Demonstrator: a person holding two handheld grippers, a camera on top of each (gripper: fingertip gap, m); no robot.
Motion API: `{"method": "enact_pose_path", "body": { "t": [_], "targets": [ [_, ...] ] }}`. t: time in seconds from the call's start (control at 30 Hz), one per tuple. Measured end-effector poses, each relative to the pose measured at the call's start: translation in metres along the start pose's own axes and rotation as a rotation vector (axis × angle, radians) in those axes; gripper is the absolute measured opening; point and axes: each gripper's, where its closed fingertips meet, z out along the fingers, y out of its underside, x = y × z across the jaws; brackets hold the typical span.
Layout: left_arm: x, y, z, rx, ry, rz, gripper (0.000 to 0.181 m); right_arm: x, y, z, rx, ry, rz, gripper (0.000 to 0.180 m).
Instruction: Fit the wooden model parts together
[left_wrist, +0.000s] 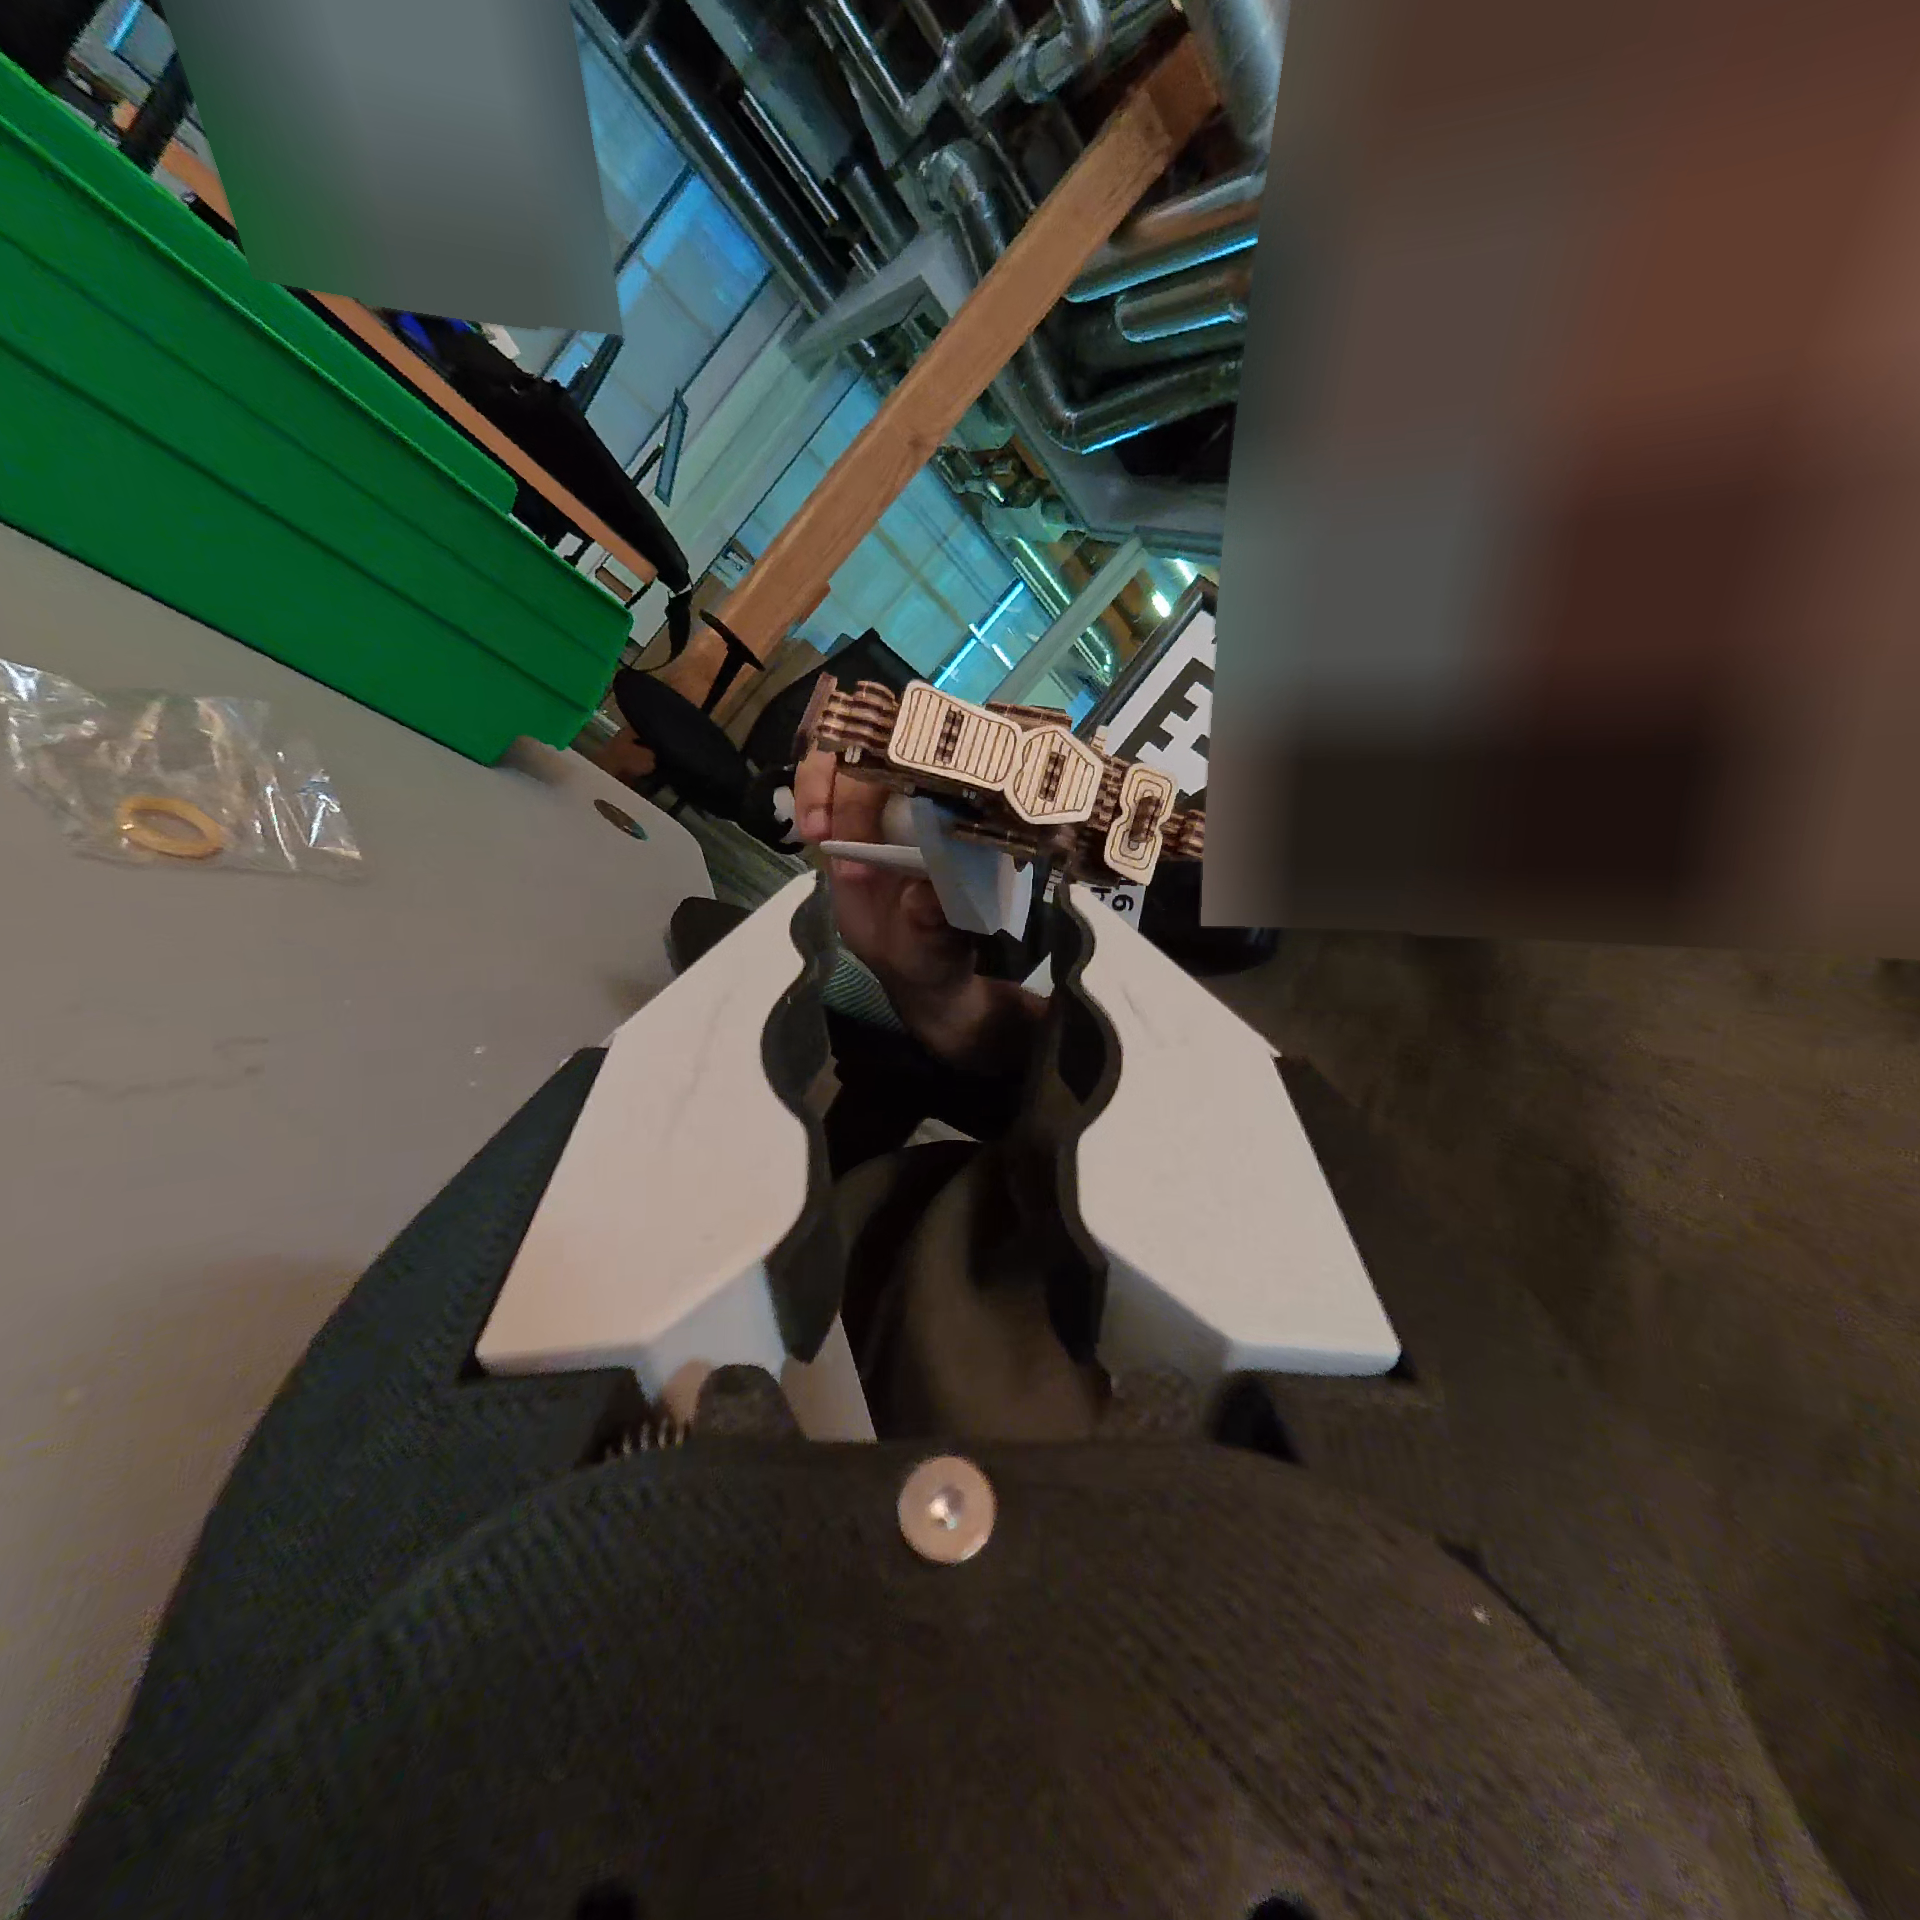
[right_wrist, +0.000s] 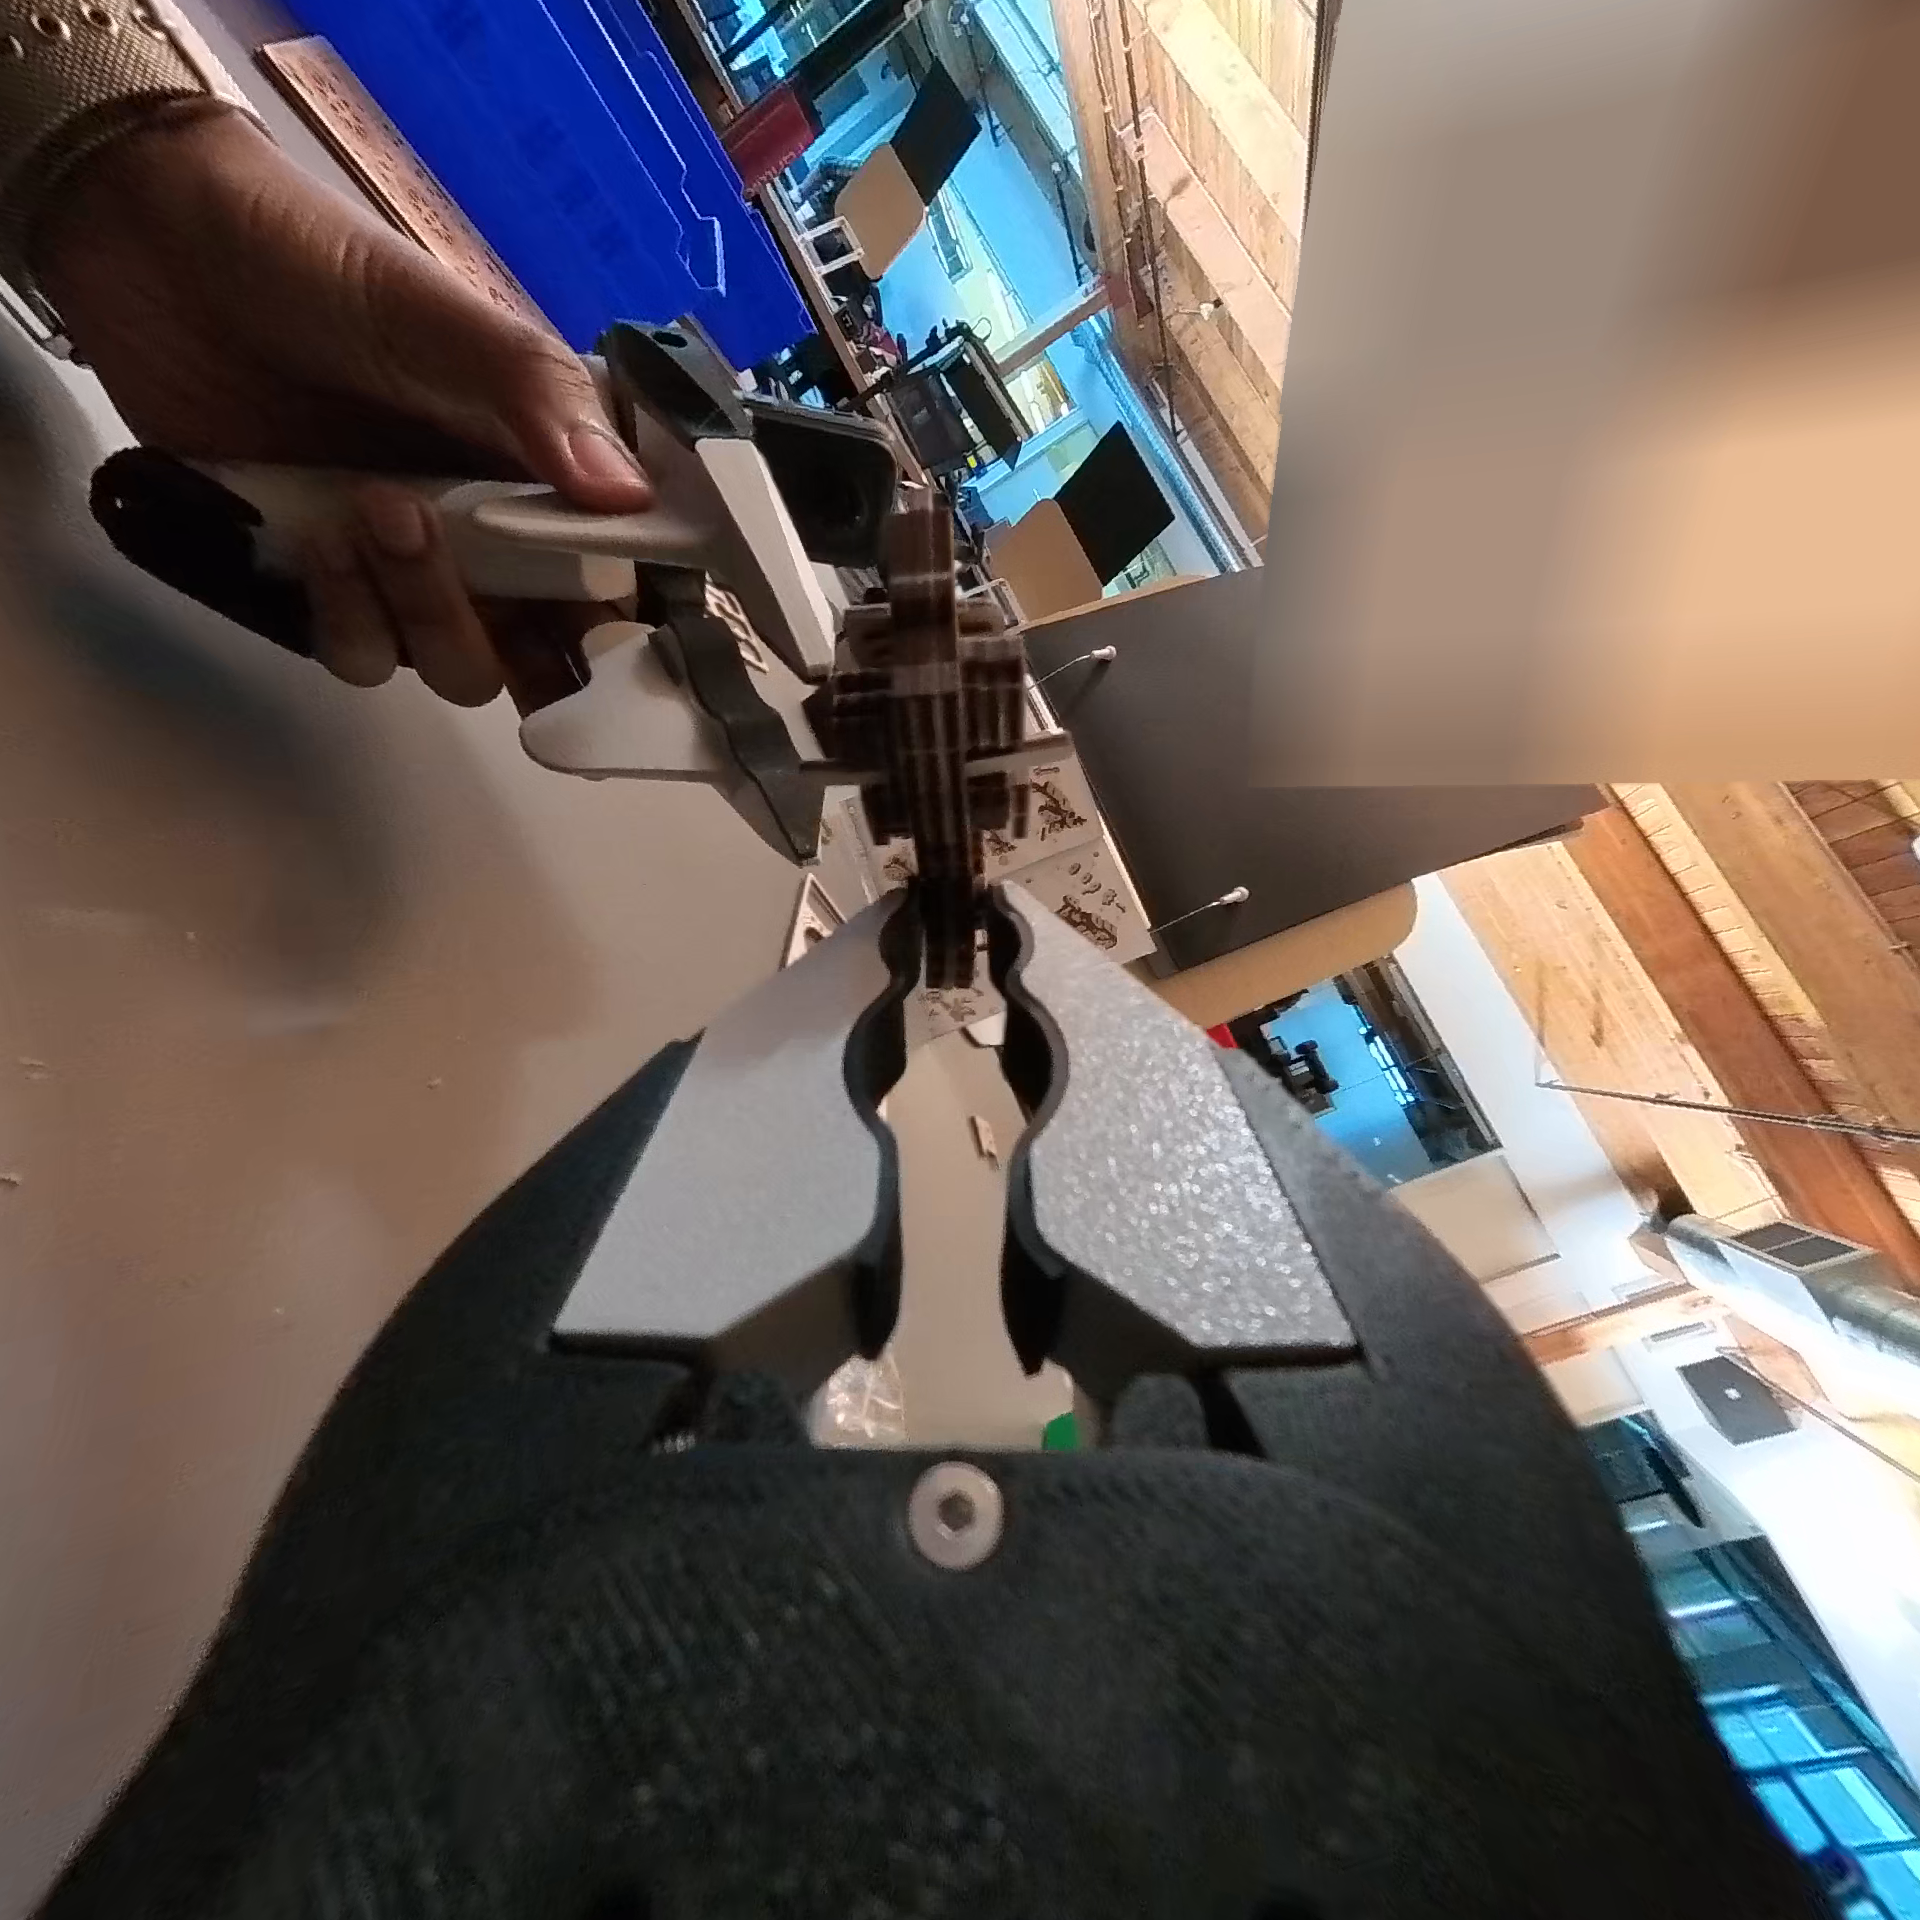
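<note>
The wooden model (left_wrist: 997, 764) is a layered plywood piece with cream engraved panels. In the left wrist view it is held in the air just beyond my left gripper (left_wrist: 943, 899), which is open with nothing between its white fingers (left_wrist: 675, 1143). In the right wrist view the model (right_wrist: 935, 707) is seen edge-on. My right gripper (right_wrist: 951, 925) is shut on its lower edge. The left gripper (right_wrist: 790, 800), held by a hand (right_wrist: 312, 364), sits close to the model's left side, and a thin pin (right_wrist: 831, 769) shows between them.
A grey table (left_wrist: 260, 1091) carries stacked green bins (left_wrist: 260, 468) and a clear plastic bag with a rubber band (left_wrist: 171, 826). The right wrist view shows a blue bin (right_wrist: 582, 156), engraved plywood sheets (right_wrist: 1070, 821) and a small loose wood piece (right_wrist: 982, 1138).
</note>
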Motion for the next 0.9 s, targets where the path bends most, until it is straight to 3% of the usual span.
{"method": "enact_pose_path", "body": {
  "t": [0.7, 0.9],
  "targets": [
    [-0.002, 0.001, 0.000, -0.002, -0.013, 0.002, 0.039, 0.005, 0.001, -0.001, 0.012, 0.025, 0.058, 0.010],
    [-0.002, 0.002, 0.001, -0.005, -0.014, 0.005, 0.039, 0.017, 0.015, -0.001, -0.006, 0.053, 0.231, 0.010]
  ]
}}
